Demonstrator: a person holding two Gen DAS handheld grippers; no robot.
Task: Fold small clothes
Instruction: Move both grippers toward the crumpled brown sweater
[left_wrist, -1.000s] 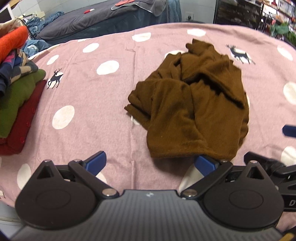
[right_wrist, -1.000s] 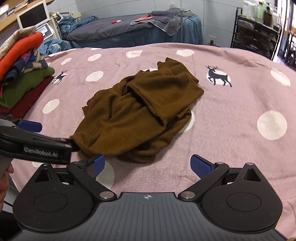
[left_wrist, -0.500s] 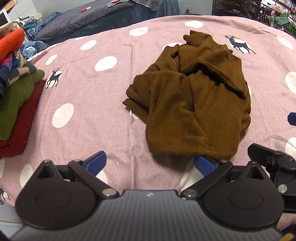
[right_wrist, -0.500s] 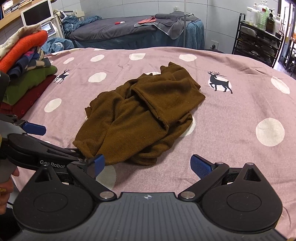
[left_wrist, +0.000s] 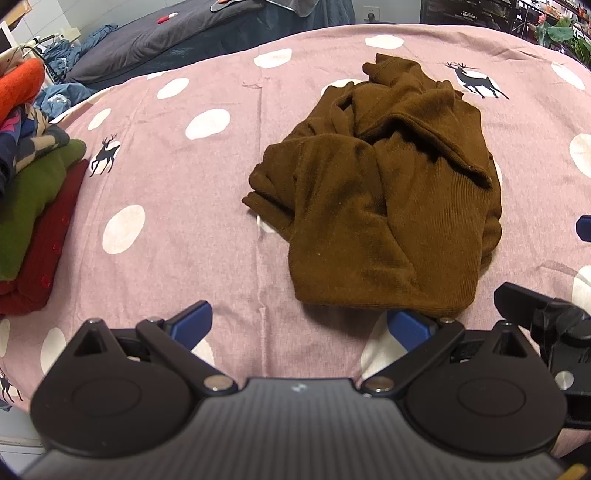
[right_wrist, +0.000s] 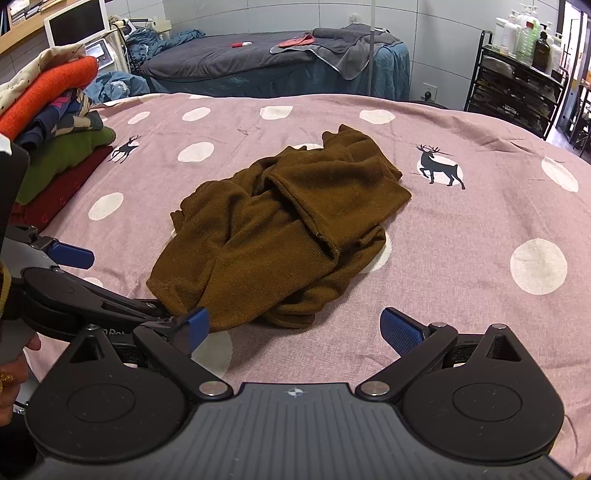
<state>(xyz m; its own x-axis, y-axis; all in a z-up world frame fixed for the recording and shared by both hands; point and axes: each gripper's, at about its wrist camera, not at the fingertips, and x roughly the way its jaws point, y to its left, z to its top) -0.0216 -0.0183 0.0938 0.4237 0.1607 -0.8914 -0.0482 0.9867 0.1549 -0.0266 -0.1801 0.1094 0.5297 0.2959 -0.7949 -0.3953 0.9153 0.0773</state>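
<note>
A crumpled brown top (right_wrist: 280, 236) lies mid-frame on the spotted pink bed (right_wrist: 480, 229). Both tools – left tool (left_wrist: 299, 325), right tool (right_wrist: 295, 326) – gape wide, holding nothing. Best next: pinch the near hem corners – then spread it flat.

Crumpled brown garment (left_wrist: 384, 206) before spread-fingered left gripper (left_wrist: 299, 325)

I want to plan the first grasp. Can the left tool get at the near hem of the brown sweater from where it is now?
Probably yes. The left tool is open, its right finger already beside the near hem of the brown sweater; only bare bedsheet lies between them.
</note>
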